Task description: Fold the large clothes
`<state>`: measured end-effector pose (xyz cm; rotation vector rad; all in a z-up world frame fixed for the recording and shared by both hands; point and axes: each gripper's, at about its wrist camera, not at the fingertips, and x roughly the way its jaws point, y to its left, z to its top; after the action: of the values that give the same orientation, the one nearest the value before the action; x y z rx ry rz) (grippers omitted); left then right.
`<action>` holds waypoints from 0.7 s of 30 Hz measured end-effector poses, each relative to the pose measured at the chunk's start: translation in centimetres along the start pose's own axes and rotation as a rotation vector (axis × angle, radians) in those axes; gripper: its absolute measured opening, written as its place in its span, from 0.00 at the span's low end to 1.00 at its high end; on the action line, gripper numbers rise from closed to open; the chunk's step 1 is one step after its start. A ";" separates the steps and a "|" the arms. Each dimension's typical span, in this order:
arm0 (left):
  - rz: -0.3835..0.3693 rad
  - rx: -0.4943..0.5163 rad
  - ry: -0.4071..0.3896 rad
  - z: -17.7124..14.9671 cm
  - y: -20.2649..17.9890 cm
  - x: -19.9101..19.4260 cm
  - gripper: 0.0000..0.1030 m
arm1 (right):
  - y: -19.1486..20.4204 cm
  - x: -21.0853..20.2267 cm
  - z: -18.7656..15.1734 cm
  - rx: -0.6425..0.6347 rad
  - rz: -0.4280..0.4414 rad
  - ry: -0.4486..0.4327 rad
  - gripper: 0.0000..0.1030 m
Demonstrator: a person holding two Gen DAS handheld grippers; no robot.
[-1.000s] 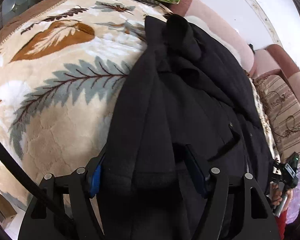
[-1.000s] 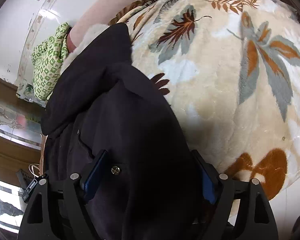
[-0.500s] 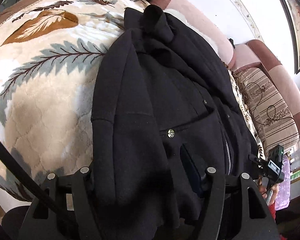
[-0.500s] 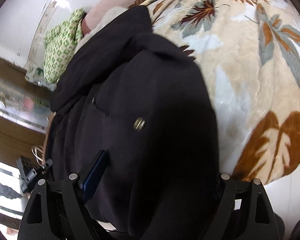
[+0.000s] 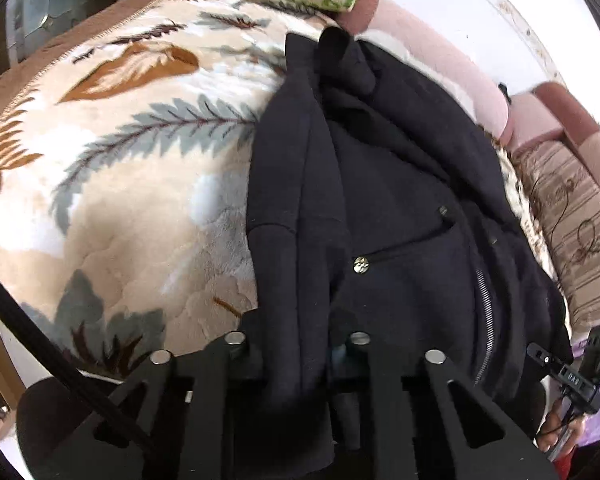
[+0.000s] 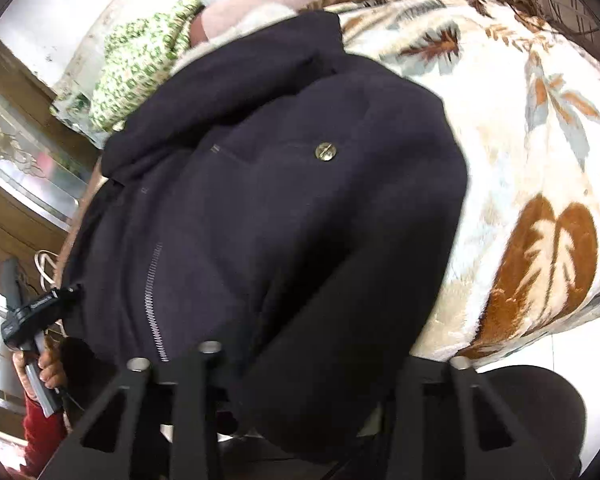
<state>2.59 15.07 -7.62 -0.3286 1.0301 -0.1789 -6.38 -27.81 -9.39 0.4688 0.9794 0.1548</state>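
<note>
One black coat [image 5: 380,200] fills the centre of both views, lying on the leaf-print blanket [image 5: 120,184], sides apparently folded in; left gripper [image 5: 296,344] jaws clench its near hem, right gripper [image 6: 328,354] jaws hidden, cannot tell; lengthwise folding seems left

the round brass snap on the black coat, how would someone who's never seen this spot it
Start from the leaf-print blanket, then the black coat lying on it. The brass snap sits at the end of the slanted pocket seam, the only shiny gold disc on the dark cloth.
</note>
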 end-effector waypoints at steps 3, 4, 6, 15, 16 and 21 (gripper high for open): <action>-0.016 0.000 -0.039 0.3 -0.6 -1.8 0.13 | 1.2 -1.9 0.6 -0.042 0.024 -0.041 0.21; -0.020 -0.001 -0.047 0.6 -0.8 -2.3 0.13 | 1.5 -2.6 1.1 -0.047 0.042 -0.059 0.20; -0.036 -0.009 -0.061 1.1 -1.2 -3.2 0.13 | 2.1 -3.6 1.9 -0.052 0.075 -0.088 0.18; -0.106 -0.022 -0.147 6.1 -3.8 -6.9 0.13 | 5.1 -5.8 8.7 -0.094 0.126 -0.194 0.15; -0.112 -0.020 -0.154 6.8 -4.1 -7.1 0.13 | 5.2 -6.1 9.4 -0.090 0.131 -0.203 0.15; -0.108 -0.032 -0.188 12.0 -5.3 -7.3 0.13 | 5.2 -6.8 13.7 -0.058 0.143 -0.245 0.14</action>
<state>9.26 14.48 5.85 -0.4223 0.8304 -0.2245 1.66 -29.68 4.53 0.4920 0.6998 0.2473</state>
